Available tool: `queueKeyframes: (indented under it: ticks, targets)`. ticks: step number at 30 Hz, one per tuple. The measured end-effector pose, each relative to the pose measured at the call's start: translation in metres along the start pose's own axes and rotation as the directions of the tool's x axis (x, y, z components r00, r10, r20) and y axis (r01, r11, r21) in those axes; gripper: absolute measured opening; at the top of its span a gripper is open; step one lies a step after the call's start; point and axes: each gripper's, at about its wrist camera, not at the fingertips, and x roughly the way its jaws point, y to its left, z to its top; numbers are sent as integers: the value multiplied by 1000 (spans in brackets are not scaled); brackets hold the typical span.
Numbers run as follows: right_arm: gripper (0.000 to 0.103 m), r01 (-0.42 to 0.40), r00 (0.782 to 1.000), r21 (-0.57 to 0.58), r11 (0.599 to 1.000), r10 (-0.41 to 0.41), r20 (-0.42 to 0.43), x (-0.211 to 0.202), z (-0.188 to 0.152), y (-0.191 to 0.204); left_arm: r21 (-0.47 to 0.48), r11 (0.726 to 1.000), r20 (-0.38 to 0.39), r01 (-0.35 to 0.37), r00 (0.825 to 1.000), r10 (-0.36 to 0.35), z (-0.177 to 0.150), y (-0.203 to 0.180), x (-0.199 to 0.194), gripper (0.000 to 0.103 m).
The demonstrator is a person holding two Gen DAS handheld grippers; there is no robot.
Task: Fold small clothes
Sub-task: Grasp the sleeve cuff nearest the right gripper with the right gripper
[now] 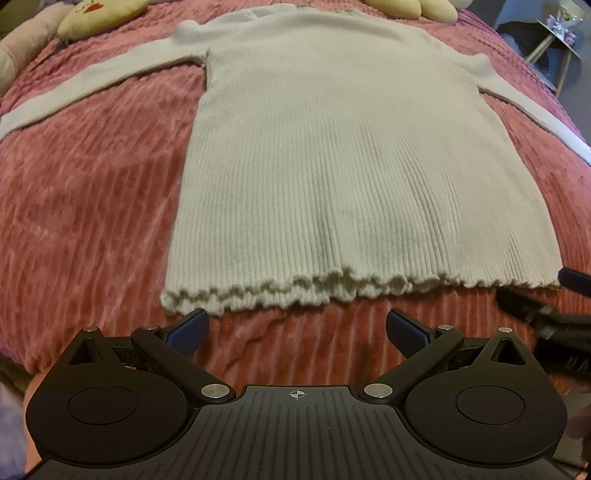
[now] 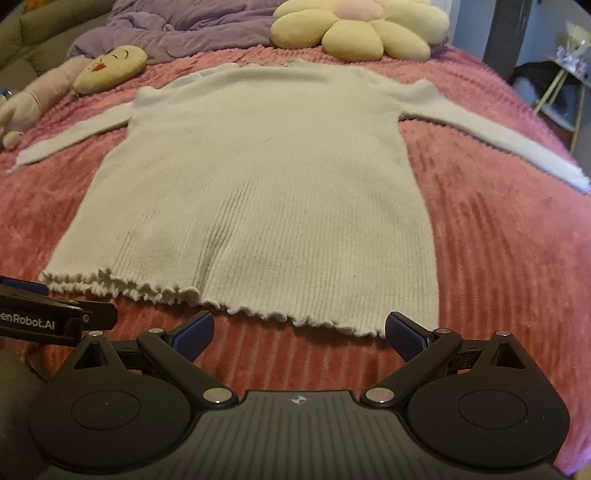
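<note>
- A cream ribbed sweater [image 1: 343,155] lies flat on a pink ribbed bedspread [image 1: 85,206], both sleeves spread outward, its frilled hem [image 1: 295,291] nearest the jaws.
- The left gripper [image 1: 297,328] hovers just short of the hem's left half, jaws wide apart and holding nothing.
- The right gripper [image 2: 299,330] hovers just short of the hem's right corner, jaws likewise wide apart and holding nothing.
- Each gripper's tip shows at the edge of the other's view, beside the hem.
- Beyond the sweater's collar, far from the jaws, lie a yellow flower cushion [image 2: 354,29], a face-printed cushion [image 2: 110,66] and a purple blanket [image 2: 177,26].
</note>
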Motion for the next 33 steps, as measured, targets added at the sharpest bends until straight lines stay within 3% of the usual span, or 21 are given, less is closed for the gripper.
queueKeyframes:
  ticks: [4,6,9,13,16,18,20,22,24,28,31,33]
  targets:
    - [99,6,997,64,998,-11,81,2,15,-38,30,998,59,-50,997,49,20,-1,-4,103]
    - [99,37,986,133,990,-58,158,3,32,-75,32,996,77,-80,994,78,34,-1,-1,103]
    - [99,47,958,332,942,-137,252,5,61,-151,3,994,100,-105,990,104,58,0,6,103]
    - [96,-44,928,599,800,-190,322,17,92,-264,-41,993,128,-113,985,117,90,-3,21,103]
    - [68,-130,915,731,670,-203,348,38,104,-338,-62,990,111,-124,985,130,104,-8,39,103]
    - [46,-173,915,809,561,-213,343,57,102,-382,-74,987,93,-144,984,150,109,-10,49,103]
    - [46,-197,919,870,453,-224,324,76,96,-412,-75,985,71,-158,984,163,111,-12,58,103]
    - [46,-197,921,900,389,-241,305,90,92,-429,-68,984,61,-165,984,169,111,-11,62,103]
    - [46,-165,922,916,365,-272,274,99,91,-440,-64,984,65,-164,984,168,111,-9,65,103]
    - [43,-187,920,929,319,-276,280,118,87,-456,-102,985,53,-140,988,146,112,-1,70,103]
    - [31,-159,918,933,322,-300,260,125,94,-459,-98,987,58,-125,990,131,110,2,72,103]
    - [11,-126,922,931,343,-307,238,124,105,-462,-92,989,63,-112,991,118,109,4,73,103]
